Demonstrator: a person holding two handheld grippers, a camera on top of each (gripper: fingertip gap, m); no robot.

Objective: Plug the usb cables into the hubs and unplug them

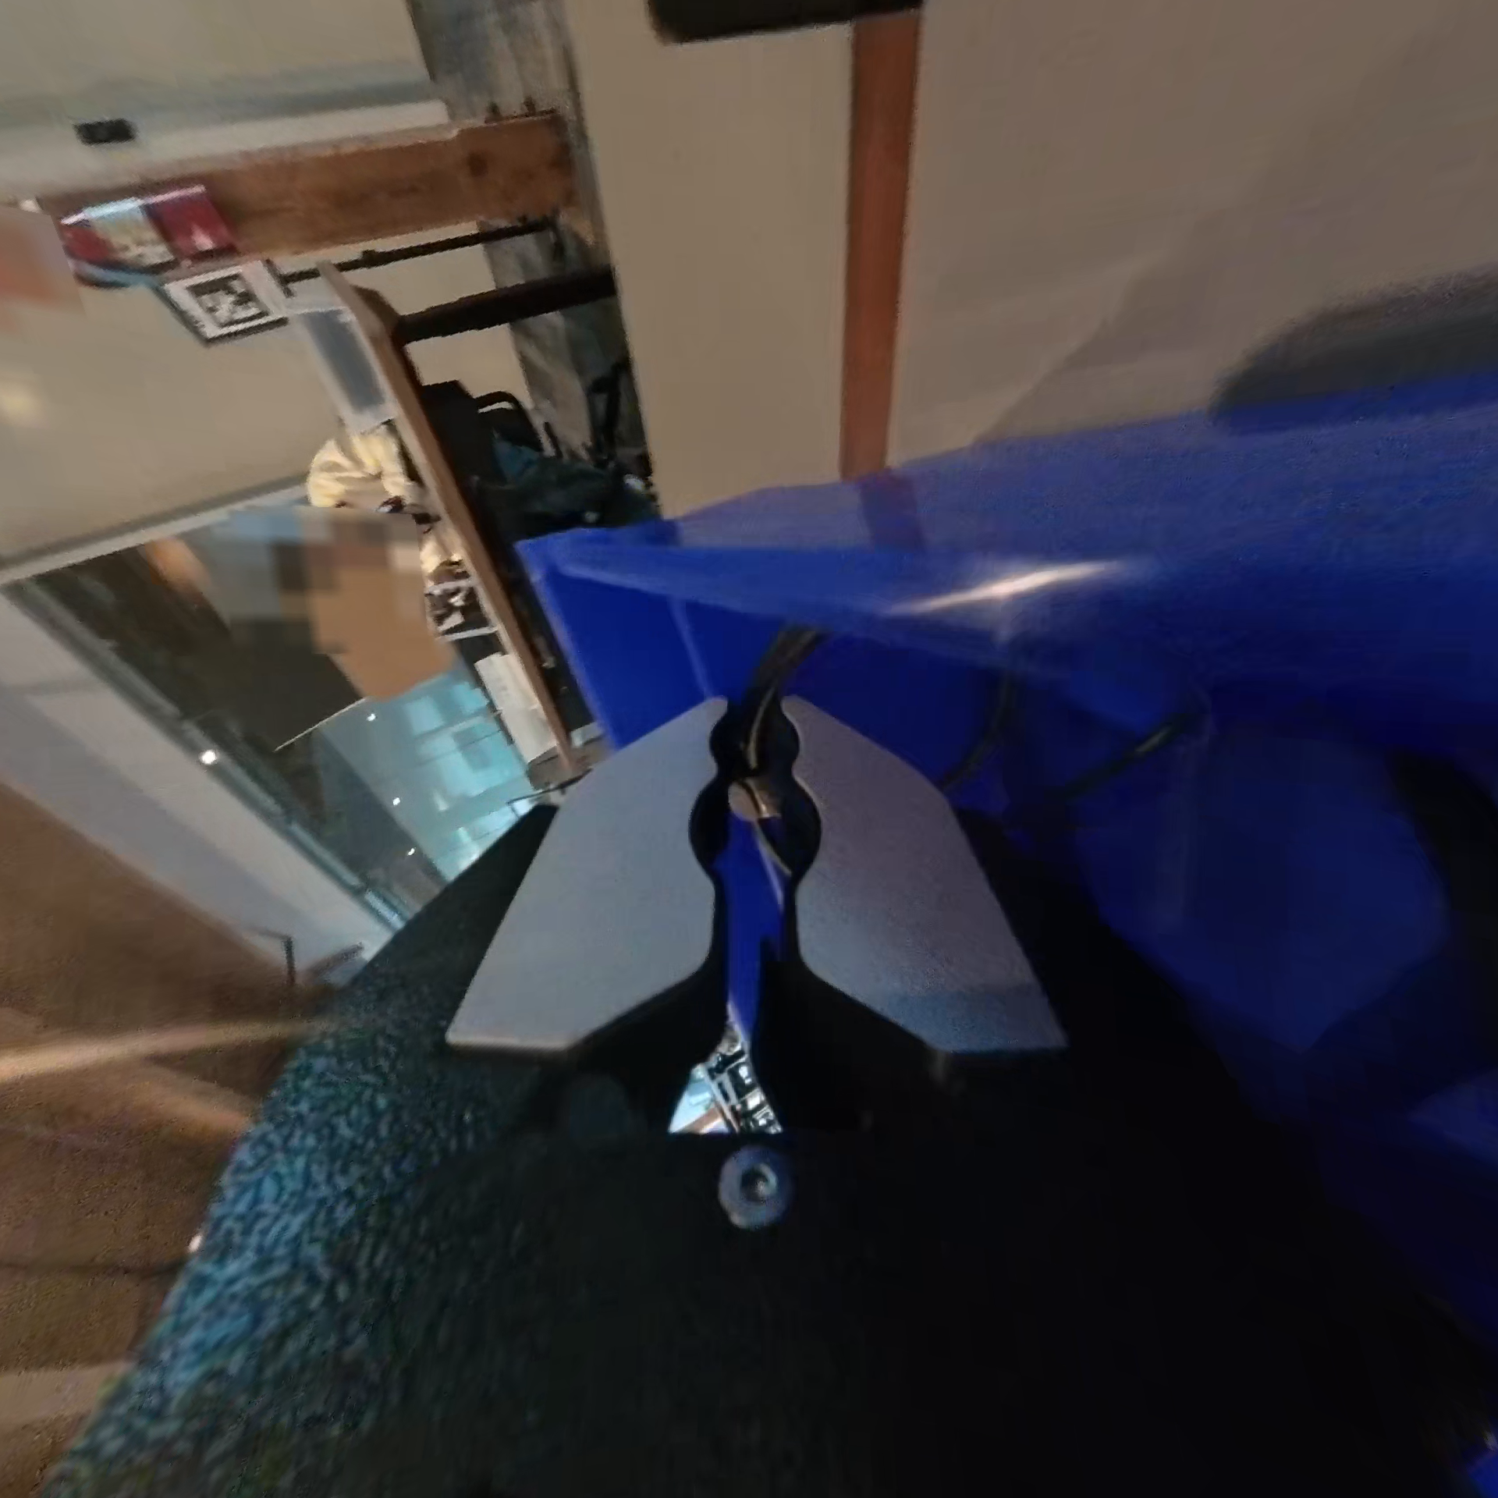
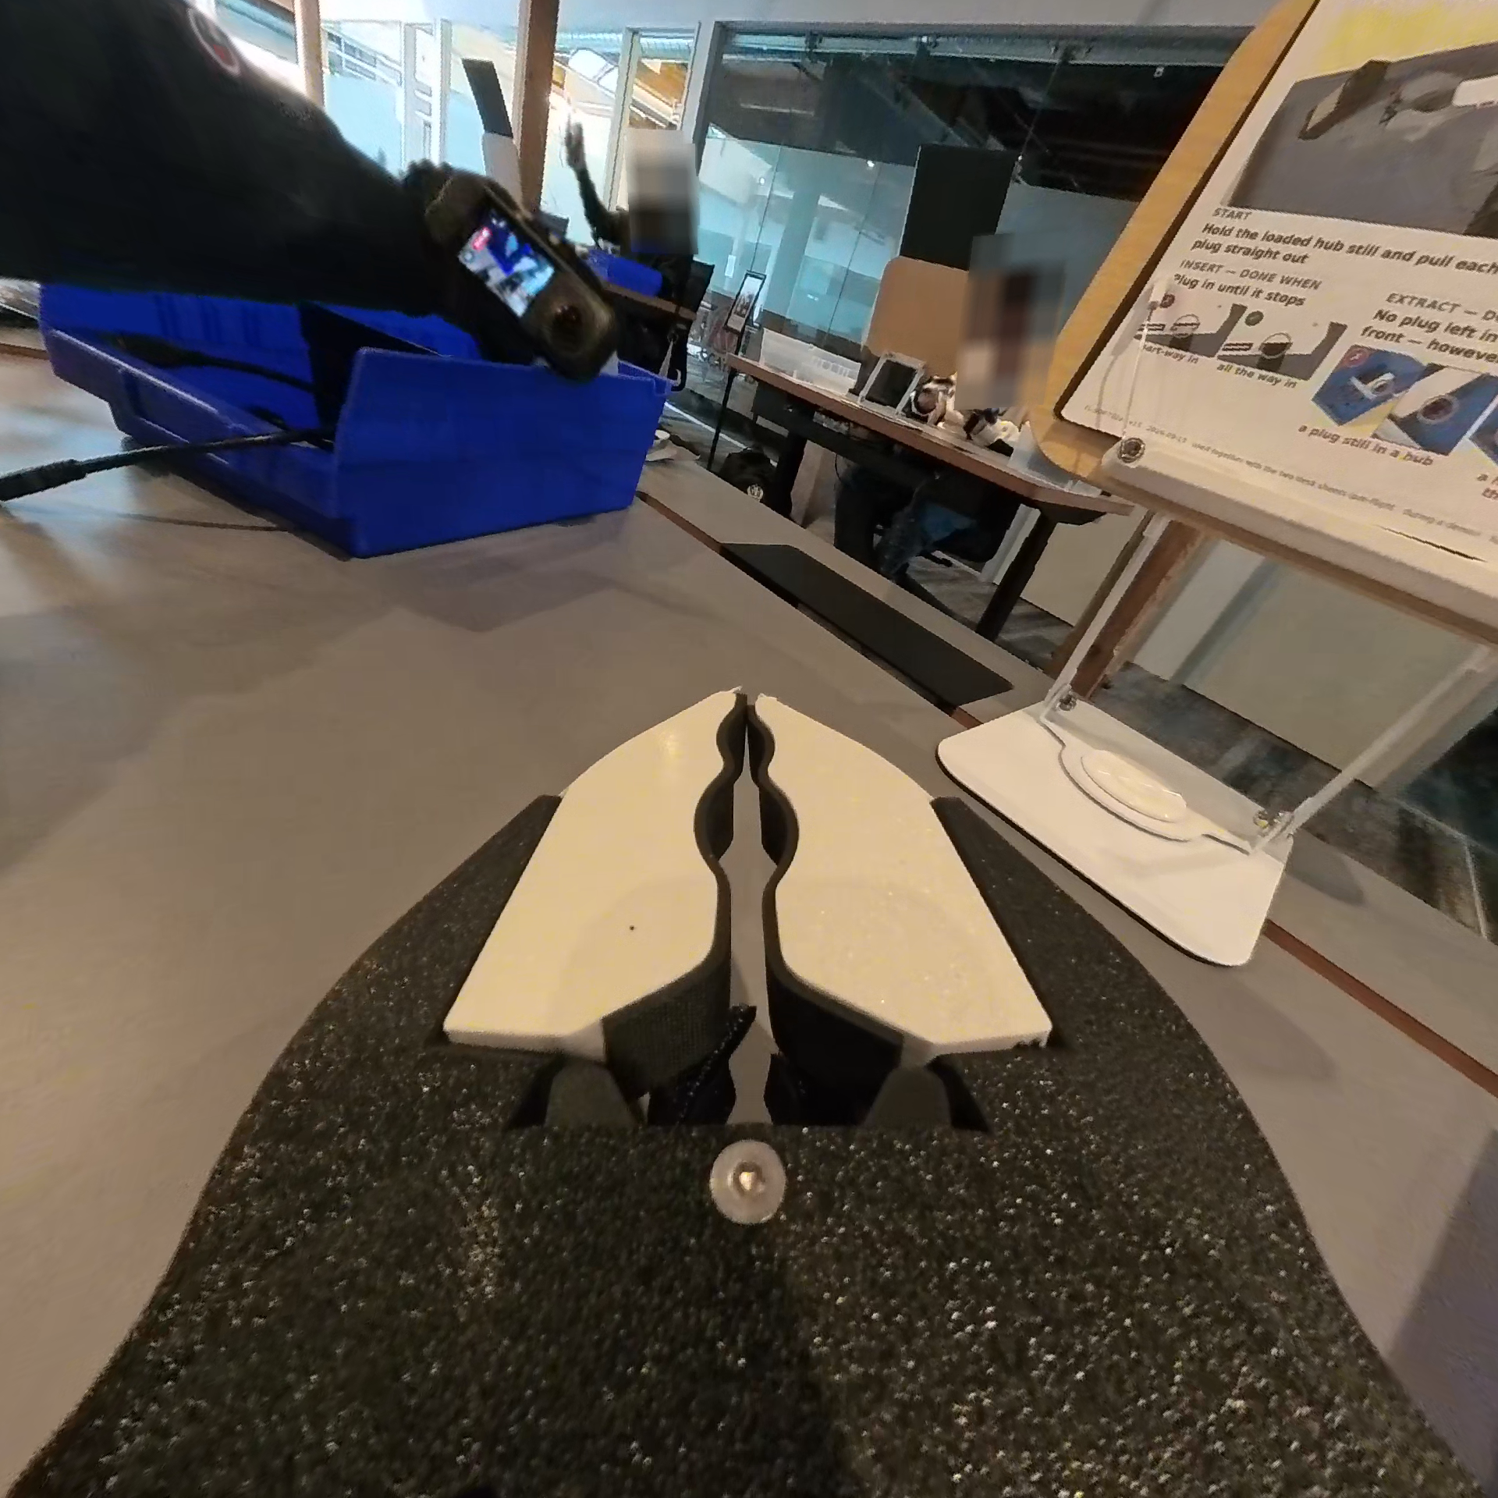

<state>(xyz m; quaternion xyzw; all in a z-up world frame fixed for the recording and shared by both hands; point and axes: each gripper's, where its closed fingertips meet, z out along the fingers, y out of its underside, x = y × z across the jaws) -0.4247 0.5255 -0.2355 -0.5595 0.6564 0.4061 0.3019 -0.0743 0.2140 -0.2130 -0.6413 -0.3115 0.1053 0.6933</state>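
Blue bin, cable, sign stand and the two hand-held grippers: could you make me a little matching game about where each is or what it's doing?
Things:
1. Left hand-held gripper
2. Right hand-held gripper
3. Blue bin
4. Sign stand

States or places:
A. On the table, far left
B. Shut, holding nothing
C. On the table's right edge
D. Shut on a black cable

Pairs: 1-D, 2-B, 3-A, 4-C

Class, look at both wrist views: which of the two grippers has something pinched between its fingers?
The left gripper, reaching into the blue bin, is shut on a thin black cable. The right gripper is also shut, but nothing sits between its white fingers above the grey table.
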